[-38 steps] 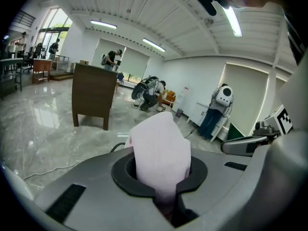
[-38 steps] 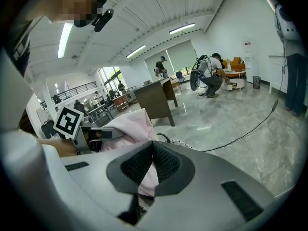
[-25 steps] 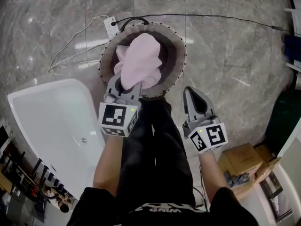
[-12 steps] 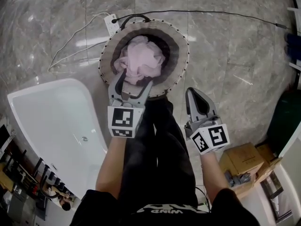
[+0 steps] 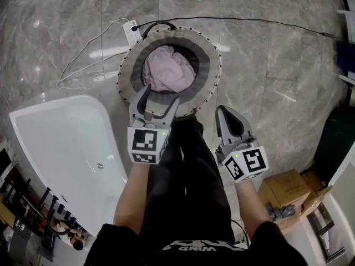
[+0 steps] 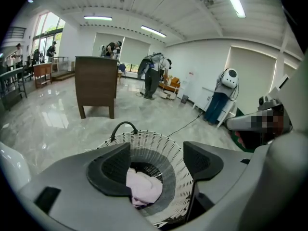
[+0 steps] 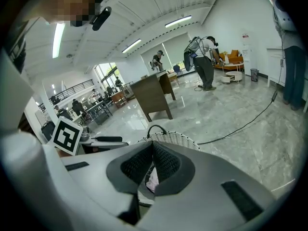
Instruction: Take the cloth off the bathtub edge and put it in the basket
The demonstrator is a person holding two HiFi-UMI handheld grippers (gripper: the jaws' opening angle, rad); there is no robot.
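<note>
**Cloth released into the basket, seen from above.** The pink cloth (image 5: 168,68) lies crumpled in the well of the round woven basket (image 5: 208,87). The basket stands on the marble floor (image 5: 277,54), far of the person's legs and to the right of the white bathtub (image 5: 50,143). No part of the cloth hangs over the basket rim.

The left gripper (image 5: 161,101) hangs over the near rim. Its jaws have just been opening and now stand spread. Nothing is pinched between them, and the cloth lies below and beyond their tips. The right gripper (image 5: 226,111) is held to the right of the basket, clear of it, with its jaws pressed together on nothing.

By the look of it, the placing step is done. The cloth appears light, soft and limp. It would likely sag and drape from any hold, and it carries no risk of breakage. If it must be taken up again, a raised fold at the top of the heap offers the surest pinch.
</note>
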